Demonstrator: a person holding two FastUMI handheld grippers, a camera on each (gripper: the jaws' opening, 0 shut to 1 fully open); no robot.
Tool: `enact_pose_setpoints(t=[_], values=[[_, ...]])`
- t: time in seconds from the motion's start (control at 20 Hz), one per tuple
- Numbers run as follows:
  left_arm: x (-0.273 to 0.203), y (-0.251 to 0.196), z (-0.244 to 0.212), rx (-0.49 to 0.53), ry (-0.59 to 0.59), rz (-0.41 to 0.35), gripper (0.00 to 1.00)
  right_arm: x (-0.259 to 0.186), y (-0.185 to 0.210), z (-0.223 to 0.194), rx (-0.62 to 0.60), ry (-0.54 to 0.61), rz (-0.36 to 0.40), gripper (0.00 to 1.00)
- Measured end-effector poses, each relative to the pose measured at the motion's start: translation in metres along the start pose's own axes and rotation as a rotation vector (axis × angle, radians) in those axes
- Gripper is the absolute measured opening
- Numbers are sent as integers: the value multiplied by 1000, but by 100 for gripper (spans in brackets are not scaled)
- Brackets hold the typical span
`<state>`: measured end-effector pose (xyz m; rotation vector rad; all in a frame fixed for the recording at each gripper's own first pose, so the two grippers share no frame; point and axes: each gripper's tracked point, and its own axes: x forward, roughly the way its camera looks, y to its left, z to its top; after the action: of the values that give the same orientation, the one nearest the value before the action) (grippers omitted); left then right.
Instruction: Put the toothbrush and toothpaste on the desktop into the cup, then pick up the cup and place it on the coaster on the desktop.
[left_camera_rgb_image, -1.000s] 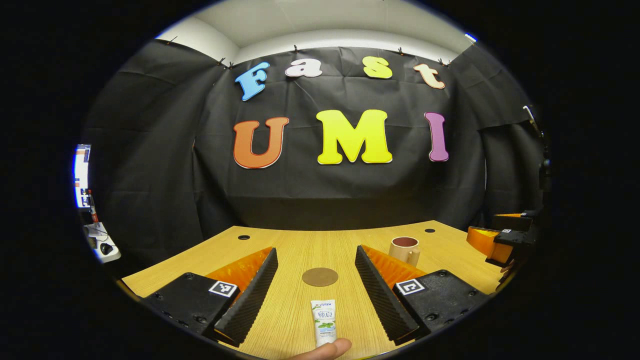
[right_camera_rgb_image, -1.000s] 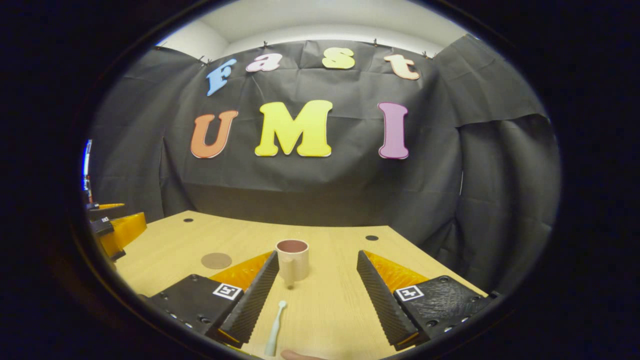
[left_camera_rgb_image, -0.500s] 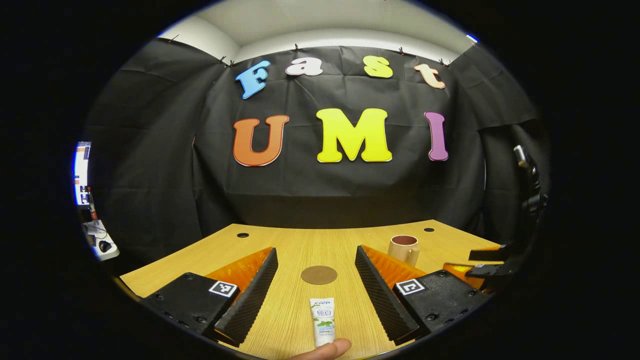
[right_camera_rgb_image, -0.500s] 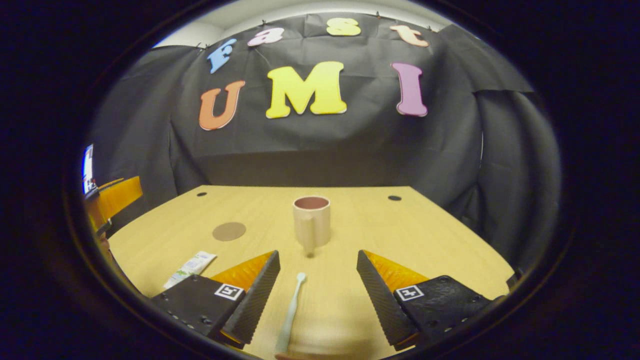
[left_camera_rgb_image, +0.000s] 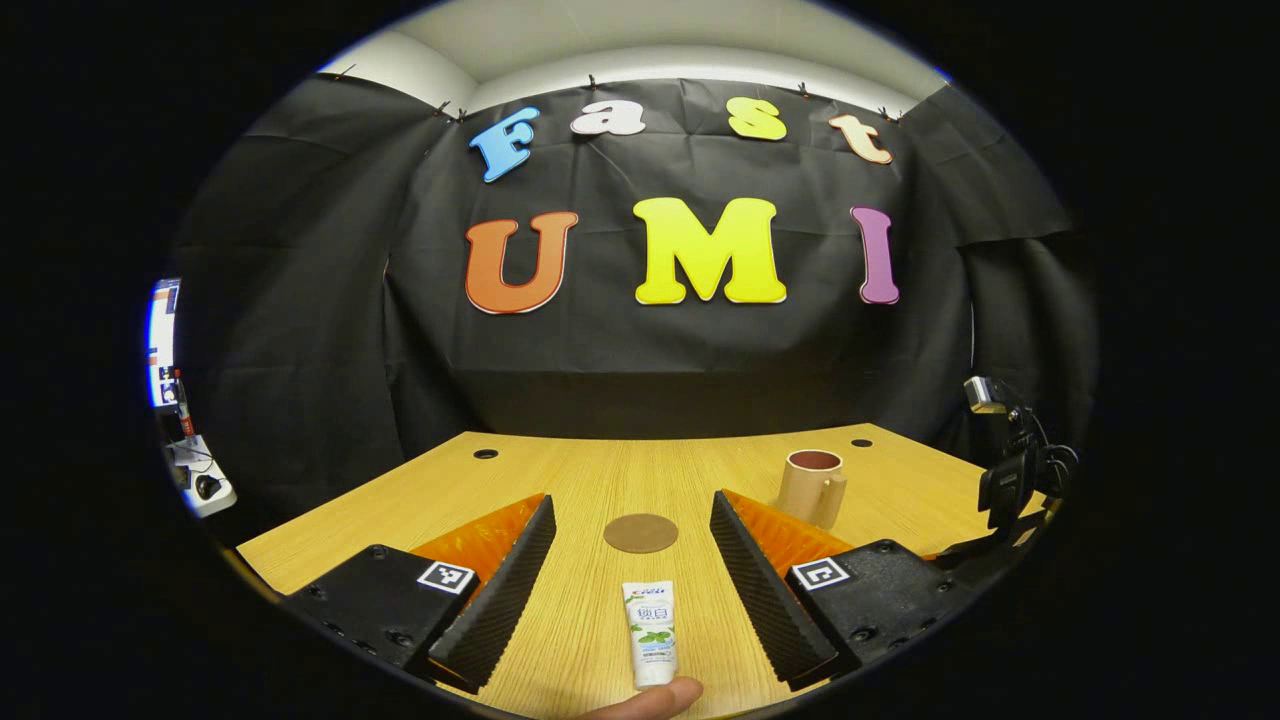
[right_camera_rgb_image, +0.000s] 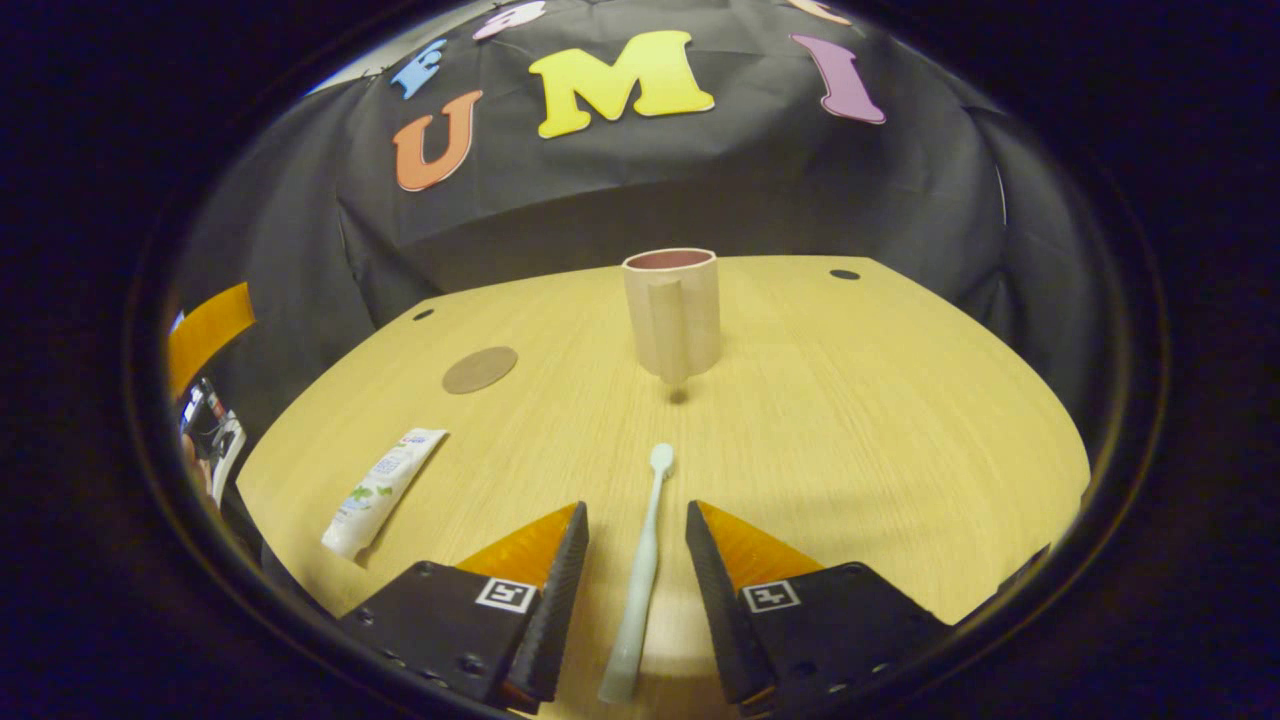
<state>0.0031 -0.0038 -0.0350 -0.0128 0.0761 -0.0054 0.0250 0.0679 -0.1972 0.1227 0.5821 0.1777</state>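
Since the earlier frames my right gripper (right_camera_rgb_image: 637, 575) has pitched downward and its fingers have narrowed around the toothbrush (right_camera_rgb_image: 637, 585), which now lies in the gap between them; whether either finger touches it I cannot tell. My left gripper (left_camera_rgb_image: 633, 590) has barely shifted and remains spread wide, holding nothing, low over the desk (left_camera_rgb_image: 560, 480).

Toothbrush: flat on the desk, long axis running straight away from my right gripper, head at the far end and pointing toward the cup (right_camera_rgb_image: 673, 312). The cup stands upright, well beyond the brush head, its handle turned toward my right gripper.

Toothpaste (left_camera_rgb_image: 650, 634): in the left gripper view it lies flat between my open fingers (touching neither), long axis running away from the camera, with a fingertip (left_camera_rgb_image: 655, 700) of my hand just at its near end. In the right gripper view the same tube lies on a diagonal to the left, well apart from the toothbrush.

Coaster (left_camera_rgb_image: 640, 533): a flat brown disc, beyond the far end of the tube in the left gripper view; the cup stands to its right, apart from it.

Surface and room: pale wood-grain desk with small dark round holes near its far edge; black cloth wall behind; my right gripper appears at the right edge of the left gripper view.
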Motion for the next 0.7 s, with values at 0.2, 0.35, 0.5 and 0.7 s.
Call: enact_pose_setpoints(t=[0.2, 0.35, 0.5, 0.7], values=[[4, 5, -18, -17, 68, 4, 99, 8, -1, -1, 6, 10, 6, 37], [4, 3, -29, -32, 108, -2, 99, 10, -4, -3, 4, 9, -3, 24], [5, 4, -41, -42, 156, -5, 99, 17, -7, -3, 15, 12, 2, 14], [8, -10, -78, -62, 301, -40, 98, 7, -6, -2, 8, 7, 30, 6]])
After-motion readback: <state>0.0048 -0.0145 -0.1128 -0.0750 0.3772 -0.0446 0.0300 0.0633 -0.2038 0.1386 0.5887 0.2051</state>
